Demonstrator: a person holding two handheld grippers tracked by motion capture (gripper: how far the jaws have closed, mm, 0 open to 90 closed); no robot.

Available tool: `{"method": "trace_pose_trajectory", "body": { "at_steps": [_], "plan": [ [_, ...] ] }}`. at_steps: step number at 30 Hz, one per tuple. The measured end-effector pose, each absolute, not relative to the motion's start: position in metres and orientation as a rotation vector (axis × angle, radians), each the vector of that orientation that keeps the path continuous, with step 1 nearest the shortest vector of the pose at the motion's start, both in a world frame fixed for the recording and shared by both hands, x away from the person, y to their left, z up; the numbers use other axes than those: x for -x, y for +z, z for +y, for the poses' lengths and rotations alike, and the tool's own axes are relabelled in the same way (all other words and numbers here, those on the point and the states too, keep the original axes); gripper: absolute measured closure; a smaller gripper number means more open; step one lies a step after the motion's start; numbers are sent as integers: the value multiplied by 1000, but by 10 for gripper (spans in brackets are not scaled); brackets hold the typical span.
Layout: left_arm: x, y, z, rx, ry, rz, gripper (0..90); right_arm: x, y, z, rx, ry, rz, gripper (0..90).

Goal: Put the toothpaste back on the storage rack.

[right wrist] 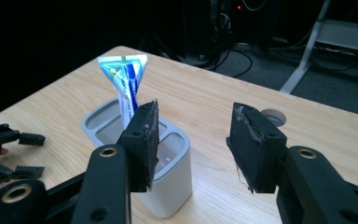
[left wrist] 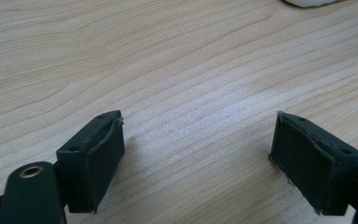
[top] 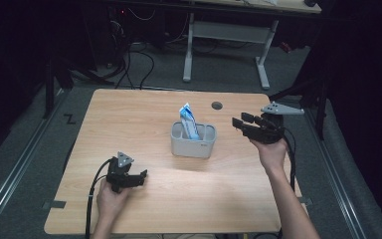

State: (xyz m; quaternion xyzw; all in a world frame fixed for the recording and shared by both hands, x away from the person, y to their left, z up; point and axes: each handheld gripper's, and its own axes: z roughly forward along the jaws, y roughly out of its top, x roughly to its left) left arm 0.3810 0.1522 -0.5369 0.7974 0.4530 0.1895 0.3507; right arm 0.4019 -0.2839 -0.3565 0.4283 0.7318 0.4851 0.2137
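Thing in hand: a blue-and-white squeezed tube [top: 189, 121] stands in a light grey plastic holder with several compartments [top: 193, 141], near the middle of the pale wooden table [top: 129, 119].
Which compartment: a far-left one, as the right gripper view shows it [right wrist: 125, 79]; the exact cell is hard to tell.
Long axis: nearly upright, its flat crimped end on top and leaning slightly left.
Right gripper [top: 239, 124]: raised above the table just right of the holder, jaws spread with nothing between them, pointing left towards the tube.
Left gripper [top: 142, 176]: low over the near-left table, jaws wide apart and empty, well apart from the holder.
Nearer hand: the right one; I judge that any grasp of the tube falls to it, coming in from the right.
Hidden: the tube's lower part sits inside the holder [right wrist: 168, 161], and the right gripper's own jaw covers part of the rim.
Cut off: a white rounded edge [left wrist: 313, 2] at the top of the left gripper view, probably the holder's base.
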Motion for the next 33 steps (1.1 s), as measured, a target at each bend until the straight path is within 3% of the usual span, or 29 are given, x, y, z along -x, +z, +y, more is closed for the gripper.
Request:
{"method": "trace_pose_trajectory", "body": {
  "at_steps": [33],
  "plan": [
    [-381,-537,152,-2065,491,1173,175,-379,-383,-312,-1277,1322,1989,526]
  ]
}}
